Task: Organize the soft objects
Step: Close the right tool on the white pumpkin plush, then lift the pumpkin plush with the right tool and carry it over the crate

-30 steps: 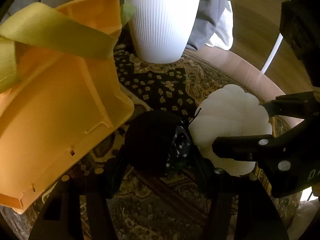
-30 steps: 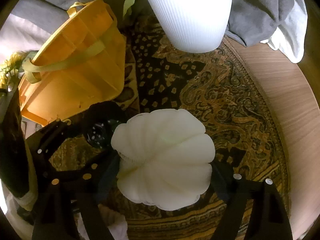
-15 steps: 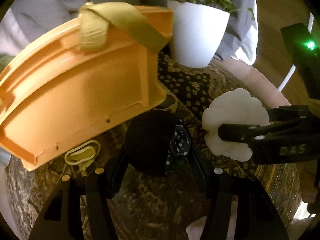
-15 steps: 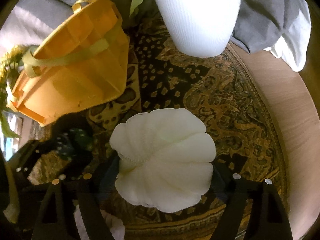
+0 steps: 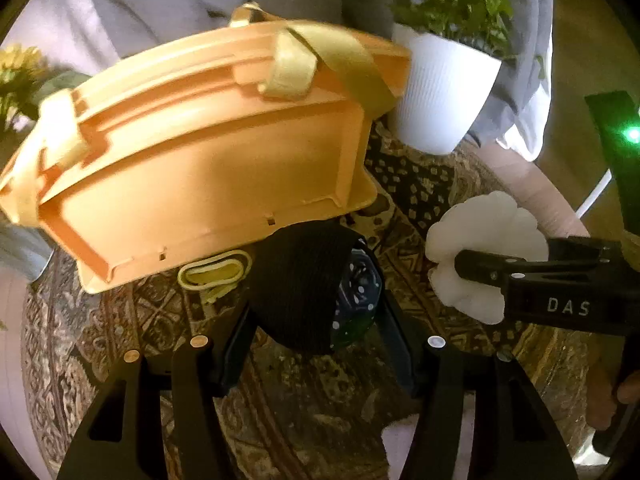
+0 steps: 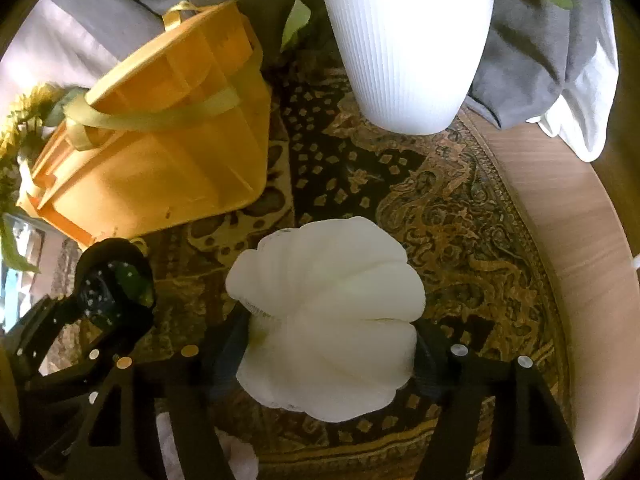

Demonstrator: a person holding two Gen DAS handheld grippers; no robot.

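Two soft things are in your jaws at once. Your left gripper is clamped on a black rounded soft object with a dotted dark patch on its right side, pinched between both fingers and raised above the patterned cloth. Your right gripper is closed on a white shell-shaped cushion, which bulges out ahead of the fingers; from your left wrist view the cushion sits to the right of the left jaws, well apart from the black object.

Just ahead and left of the left jaws lies an orange plastic basket, tipped on its side with a yellow-green strap draped over it. Beyond the right jaws stands a white ribbed plant pot on the round desk.
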